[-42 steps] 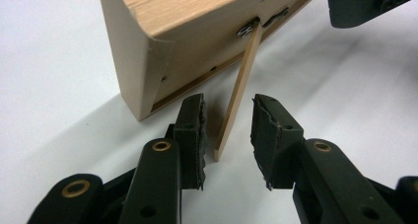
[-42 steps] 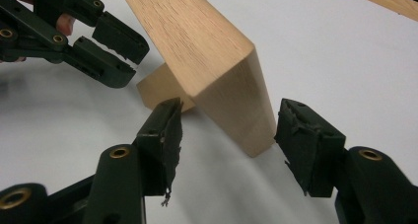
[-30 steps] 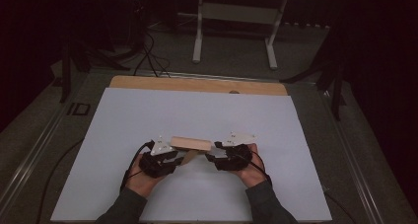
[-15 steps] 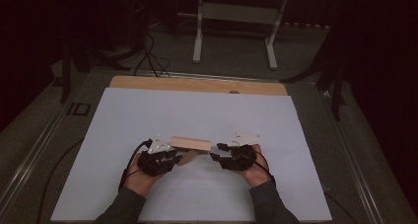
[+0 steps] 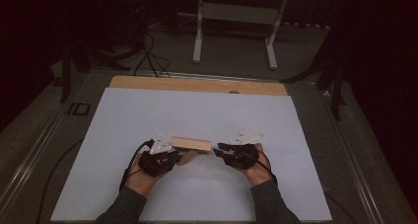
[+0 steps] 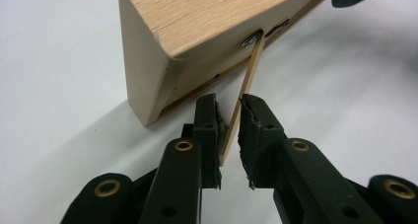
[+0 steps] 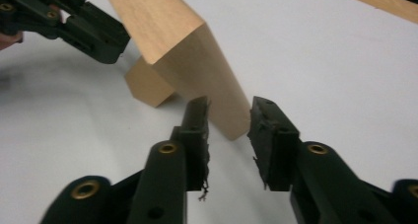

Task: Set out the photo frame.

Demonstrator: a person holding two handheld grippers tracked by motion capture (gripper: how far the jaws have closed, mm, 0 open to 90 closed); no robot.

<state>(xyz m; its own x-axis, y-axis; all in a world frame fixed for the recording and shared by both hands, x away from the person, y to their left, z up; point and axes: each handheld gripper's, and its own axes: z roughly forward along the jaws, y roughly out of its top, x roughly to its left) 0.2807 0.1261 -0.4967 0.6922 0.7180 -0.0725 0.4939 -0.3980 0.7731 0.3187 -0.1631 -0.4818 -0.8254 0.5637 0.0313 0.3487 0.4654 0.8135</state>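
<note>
Box (image 5: 191, 144), a wooden one, sits on the white table (image 5: 197, 110) between both hands, its thin flap (image 6: 241, 110) pinched by the left gripper (image 6: 227, 130) at 9 o'clock to swing it, while the right gripper (image 7: 229, 130) at 3 o'clock has just been closing around the box's corner, not yet touching, to steady it.

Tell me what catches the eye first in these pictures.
A pale wooden block sits near the middle of the white table, flanked by both hands. The left gripper has been closing on a thin wooden flap hinged under it; the right gripper has been closing around its corner.
</note>
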